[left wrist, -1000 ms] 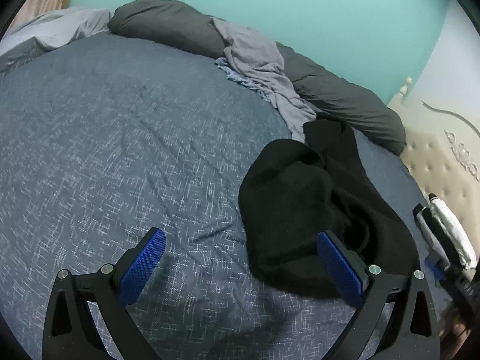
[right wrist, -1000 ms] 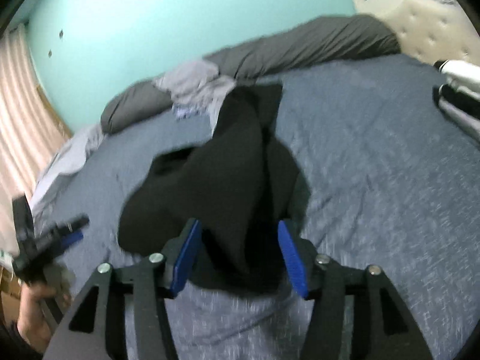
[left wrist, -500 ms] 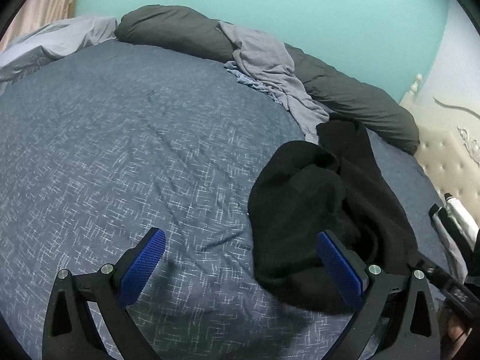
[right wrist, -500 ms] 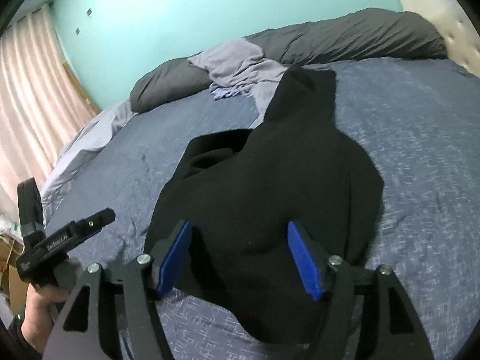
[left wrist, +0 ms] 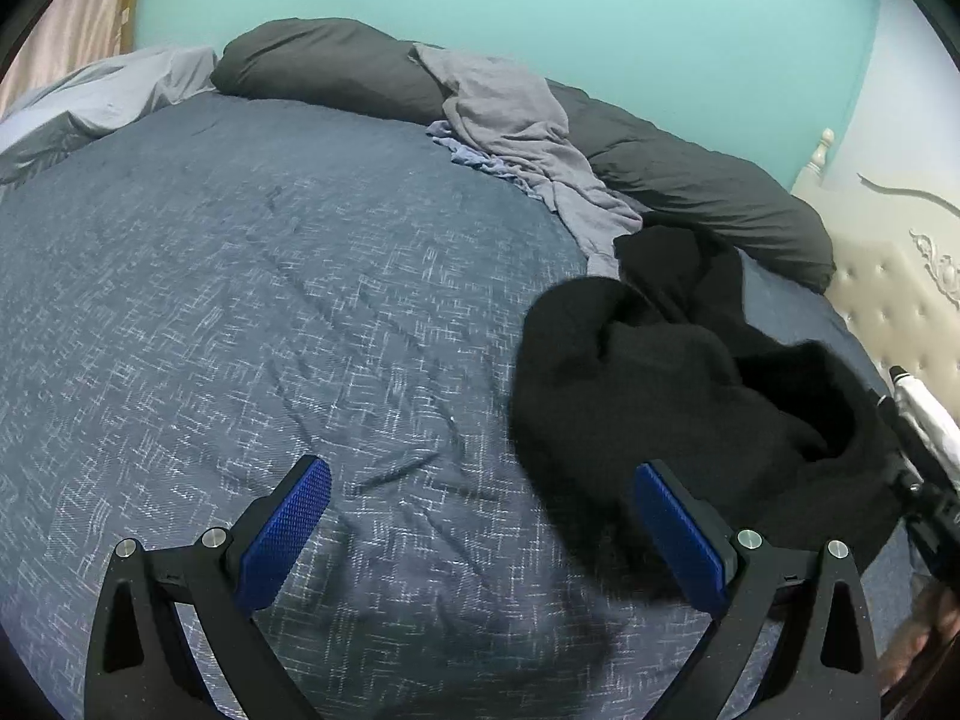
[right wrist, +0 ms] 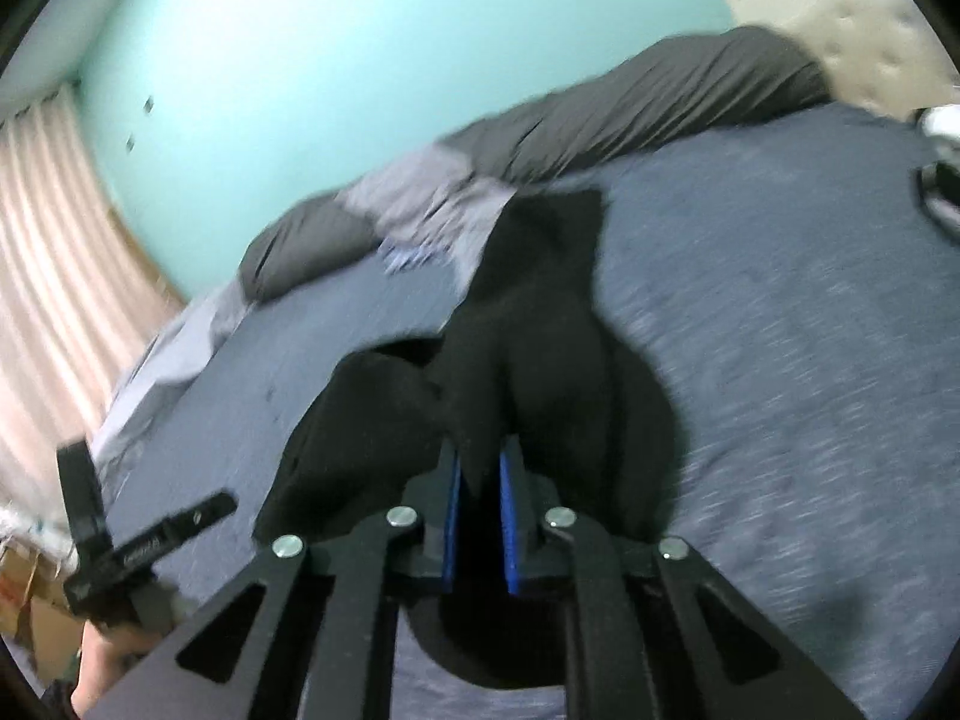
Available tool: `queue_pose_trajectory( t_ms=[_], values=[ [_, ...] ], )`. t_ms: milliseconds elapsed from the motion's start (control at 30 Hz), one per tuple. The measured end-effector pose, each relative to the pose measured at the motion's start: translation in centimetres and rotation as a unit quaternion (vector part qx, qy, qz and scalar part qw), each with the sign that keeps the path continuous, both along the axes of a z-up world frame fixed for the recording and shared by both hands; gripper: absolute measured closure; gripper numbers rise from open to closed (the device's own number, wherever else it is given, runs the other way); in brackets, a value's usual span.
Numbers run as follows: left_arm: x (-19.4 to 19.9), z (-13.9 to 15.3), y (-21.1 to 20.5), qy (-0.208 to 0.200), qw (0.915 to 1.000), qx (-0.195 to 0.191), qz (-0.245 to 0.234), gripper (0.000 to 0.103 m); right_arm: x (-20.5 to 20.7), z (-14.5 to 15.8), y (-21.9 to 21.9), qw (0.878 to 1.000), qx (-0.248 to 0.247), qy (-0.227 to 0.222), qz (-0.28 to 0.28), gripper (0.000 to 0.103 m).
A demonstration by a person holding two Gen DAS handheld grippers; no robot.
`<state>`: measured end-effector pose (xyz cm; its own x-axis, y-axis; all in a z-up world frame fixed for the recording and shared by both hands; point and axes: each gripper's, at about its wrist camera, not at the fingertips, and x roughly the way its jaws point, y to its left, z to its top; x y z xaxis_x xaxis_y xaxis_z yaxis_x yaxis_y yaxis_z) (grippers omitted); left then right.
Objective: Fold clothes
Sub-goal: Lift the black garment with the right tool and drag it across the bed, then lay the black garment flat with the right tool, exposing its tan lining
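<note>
right gripper [right wrist: 480, 468]: ribbed blue pads have just closed, pinching a fold of the black knit garment [right wrist: 540, 372], a soft crumpled heap on the flecked blue bedcover [left wrist: 270, 312]. left gripper [left wrist: 480, 534]: jaws spread wide and empty, above the cover just beside the heap's near edge.

Turquoise wall [left wrist: 540, 12], cream tufted headboard [left wrist: 888, 300], pink curtain [right wrist: 54, 252], blue-covered bed [left wrist: 240, 330]
</note>
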<state>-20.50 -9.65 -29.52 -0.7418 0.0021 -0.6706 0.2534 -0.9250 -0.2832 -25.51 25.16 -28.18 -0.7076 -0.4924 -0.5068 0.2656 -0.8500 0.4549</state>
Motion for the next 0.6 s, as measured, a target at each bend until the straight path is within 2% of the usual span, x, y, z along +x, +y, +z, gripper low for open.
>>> queue_pose_trajectory(
  t_ms=[67, 233, 367, 467, 567, 600],
  values=[
    [-0.1, 0.0, 0.2, 0.000, 1.0000, 0.002, -0.001, 0.000, -0.3, -0.5, 2.9, 0.999, -0.015, -0.009, -0.043, 0.094],
    [-0.6, -0.3, 0.9, -0.003, 0.9999, 0.000, -0.010, 0.000, -1.7, -4.3, 9.0, 0.986, -0.035, -0.090, -0.139, 0.094],
    [-1.0, -0.5, 1.1, -0.006, 0.9999, 0.002, -0.010, 0.000, -2.0, -5.2, 10.8, 0.977, -0.022, -0.120, -0.177, 0.091],
    [-1.2, -0.6, 1.2, -0.006, 0.9999, 0.003, -0.010, 0.000, -1.4, -3.6, 10.8, 0.975, -0.006, -0.097, -0.201, 0.088],
    [-1.4, -0.7, 1.5, -0.006, 0.9999, 0.000, -0.014, 0.000, -0.7, 0.0, 9.6, 0.984, 0.001, -0.031, -0.176, 0.088],
    [-1.5, -0.8, 1.7, -0.008, 0.9999, 0.000, -0.015, 0.000, -0.6, 0.9, 8.9, 0.987, 0.001, -0.015, -0.160, 0.082]
  ],
)
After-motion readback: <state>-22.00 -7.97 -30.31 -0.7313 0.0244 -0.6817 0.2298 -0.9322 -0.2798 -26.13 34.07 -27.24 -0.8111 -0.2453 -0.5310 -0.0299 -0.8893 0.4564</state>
